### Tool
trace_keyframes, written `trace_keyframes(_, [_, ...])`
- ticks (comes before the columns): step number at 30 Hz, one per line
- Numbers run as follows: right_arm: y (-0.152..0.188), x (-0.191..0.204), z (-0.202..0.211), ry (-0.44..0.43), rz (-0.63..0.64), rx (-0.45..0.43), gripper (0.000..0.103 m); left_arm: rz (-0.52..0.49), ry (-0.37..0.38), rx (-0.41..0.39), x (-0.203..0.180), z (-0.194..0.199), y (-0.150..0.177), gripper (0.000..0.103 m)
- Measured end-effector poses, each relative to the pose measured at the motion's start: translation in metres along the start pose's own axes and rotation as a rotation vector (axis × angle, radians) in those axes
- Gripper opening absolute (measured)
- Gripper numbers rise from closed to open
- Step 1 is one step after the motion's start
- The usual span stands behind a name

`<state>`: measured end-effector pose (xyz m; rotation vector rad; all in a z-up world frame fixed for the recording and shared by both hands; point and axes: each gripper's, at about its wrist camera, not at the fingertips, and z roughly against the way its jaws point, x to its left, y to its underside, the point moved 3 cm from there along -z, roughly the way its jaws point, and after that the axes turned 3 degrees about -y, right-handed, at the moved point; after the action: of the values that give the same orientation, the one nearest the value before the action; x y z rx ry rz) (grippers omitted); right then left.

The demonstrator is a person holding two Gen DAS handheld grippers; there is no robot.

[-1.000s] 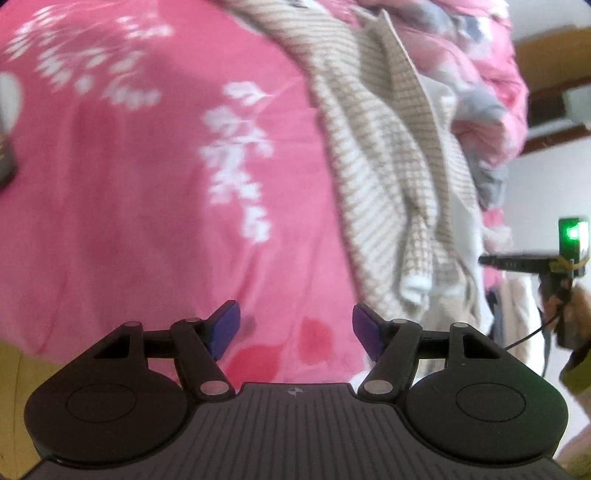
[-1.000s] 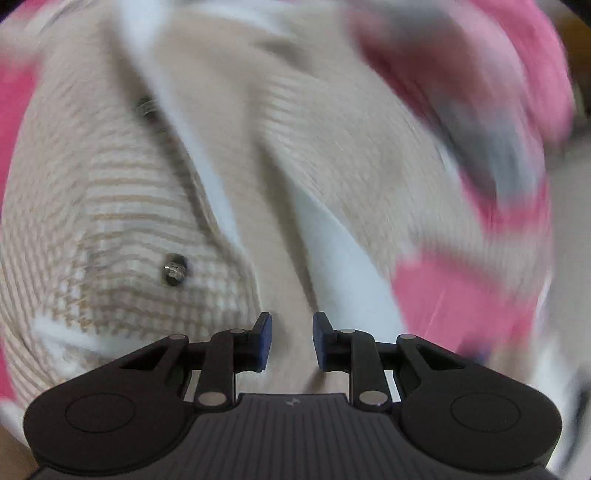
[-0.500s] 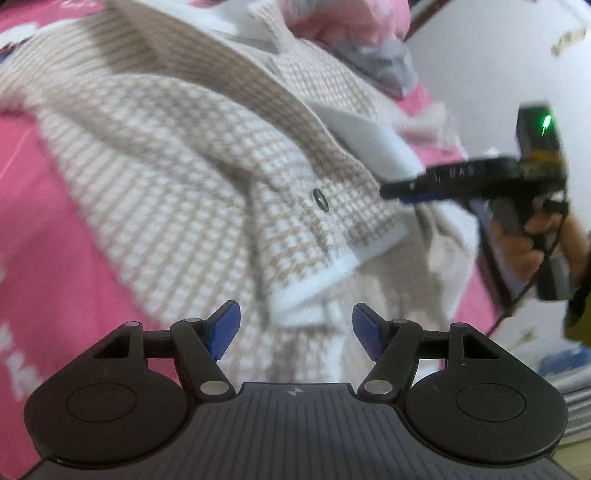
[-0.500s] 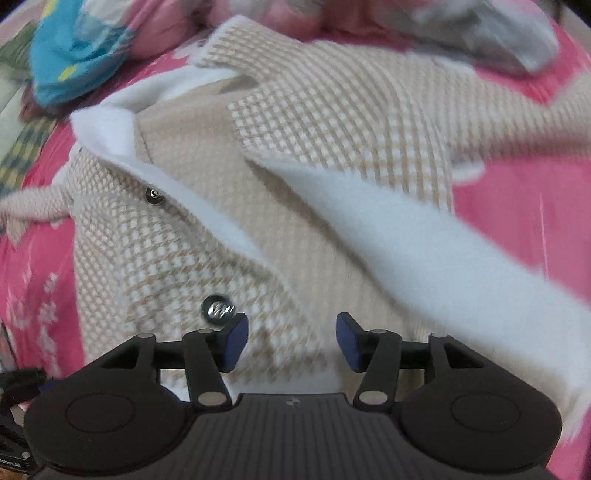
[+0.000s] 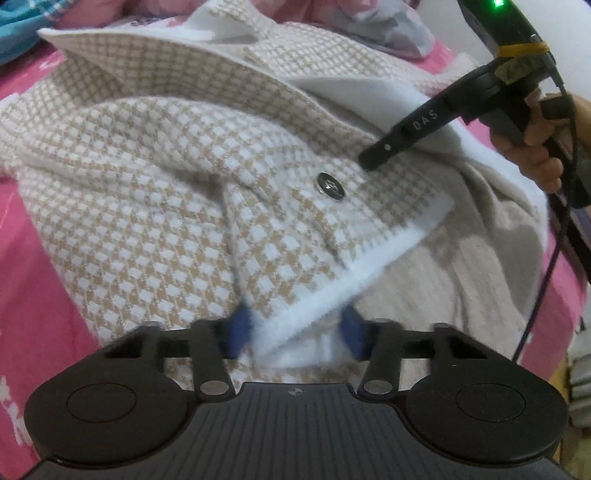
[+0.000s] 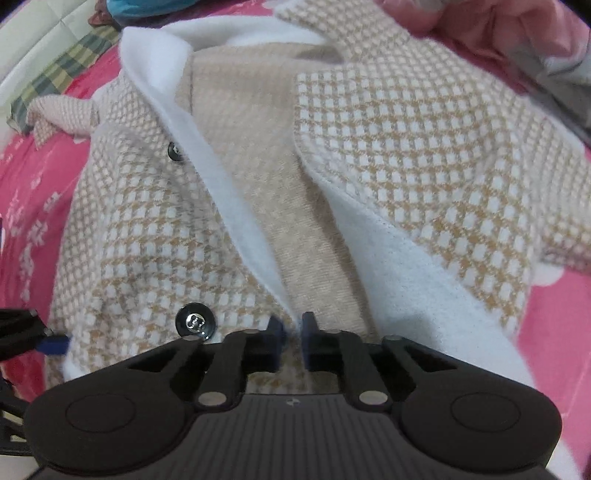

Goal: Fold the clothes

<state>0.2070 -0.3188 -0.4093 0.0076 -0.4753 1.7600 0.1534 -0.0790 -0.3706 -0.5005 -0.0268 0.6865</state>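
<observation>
Your left hand-held gripper stands spread around the white hem corner of the checked jacket, which lies open on the pink bed, while your right hand-held gripper pinches its white front edge, probably to close that panel flat.

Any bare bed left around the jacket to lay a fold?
Bare pink sheet left of the jacket, and a strip past its right hem. Top is crowded: plaid cloth, blue garment, pink quilt.

jacket bunched against both tongs; pink bedsheet bare at left.
</observation>
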Motion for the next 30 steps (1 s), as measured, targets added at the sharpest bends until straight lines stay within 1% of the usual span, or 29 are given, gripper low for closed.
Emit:
trace_keyframes(1, [0.000,-0.001,0.001,-0.009,-0.008,-0.003,0.006,-0.009,-0.017,0.000,-0.002,0.001,0.000,0.025])
trace_keyframes(3, [-0.002,-0.002,0.009,-0.019,-0.041,-0.021,0.004,-0.041,-0.052,-0.003,-0.006,0.007,0.002,0.014])
trace_keyframes(4, [-0.003,-0.001,0.015,-0.032,-0.059,-0.031,0.004,-0.054,-0.076,-0.013,-0.009,0.012,0.003,0.011])
trace_keyframes(7, [-0.005,0.006,0.036,-0.092,-0.117,-0.047,0.004,-0.064,-0.153,-0.059,-0.010,0.042,0.009,0.008])
trace_keyframes(11, [-0.007,0.035,0.070,-0.216,-0.185,-0.039,0.004,-0.049,-0.263,-0.101,0.001,0.101,0.022,0.008])
trace_keyframes(14, [0.000,0.072,0.087,-0.372,-0.271,-0.021,0.004,-0.032,-0.353,-0.107,0.017,0.151,0.037,0.007])
trace_keyframes(16, [0.007,0.099,0.093,-0.486,-0.330,-0.010,0.004,-0.008,-0.408,-0.088,0.032,0.181,0.057,0.007])
trace_keyframes(17, [0.013,0.111,0.091,-0.515,-0.344,-0.005,0.004,0.004,-0.426,-0.075,0.038,0.190,0.067,0.007])
trace_keyframes(19, [0.030,0.130,0.075,-0.509,-0.362,0.016,0.004,0.021,-0.446,-0.043,0.047,0.195,0.089,0.008])
trace_keyframes(20, [0.042,0.133,0.058,-0.482,-0.385,0.045,0.004,0.016,-0.453,-0.029,0.049,0.186,0.101,0.008])
trace_keyframes(22, [0.069,0.133,0.013,-0.395,-0.440,0.125,0.004,-0.001,-0.450,0.006,0.049,0.160,0.122,0.009])
trace_keyframes(23, [0.079,0.131,-0.008,-0.342,-0.464,0.160,0.004,0.001,-0.430,0.032,0.050,0.146,0.131,0.009])
trace_keyframes(24, [0.089,0.128,-0.027,-0.292,-0.483,0.190,0.004,0.021,-0.400,0.044,0.054,0.140,0.136,0.009])
trace_keyframes(25, [0.092,0.127,-0.038,-0.260,-0.487,0.199,0.004,0.057,-0.366,0.045,0.061,0.141,0.140,0.009])
trace_keyframes(26, [0.092,0.128,-0.041,-0.247,-0.492,0.193,0.004,0.092,-0.333,0.046,0.068,0.143,0.143,0.009])
trace_keyframes(27, [0.091,0.128,-0.043,-0.234,-0.494,0.188,0.004,0.128,-0.299,0.046,0.075,0.144,0.146,0.012])
trace_keyframes(29, [0.086,0.133,-0.034,-0.208,-0.468,0.173,0.004,0.198,-0.231,0.048,0.089,0.148,0.152,0.014])
trace_keyframes(30, [0.083,0.135,-0.027,-0.195,-0.453,0.163,0.004,0.233,-0.197,0.048,0.096,0.149,0.155,0.019])
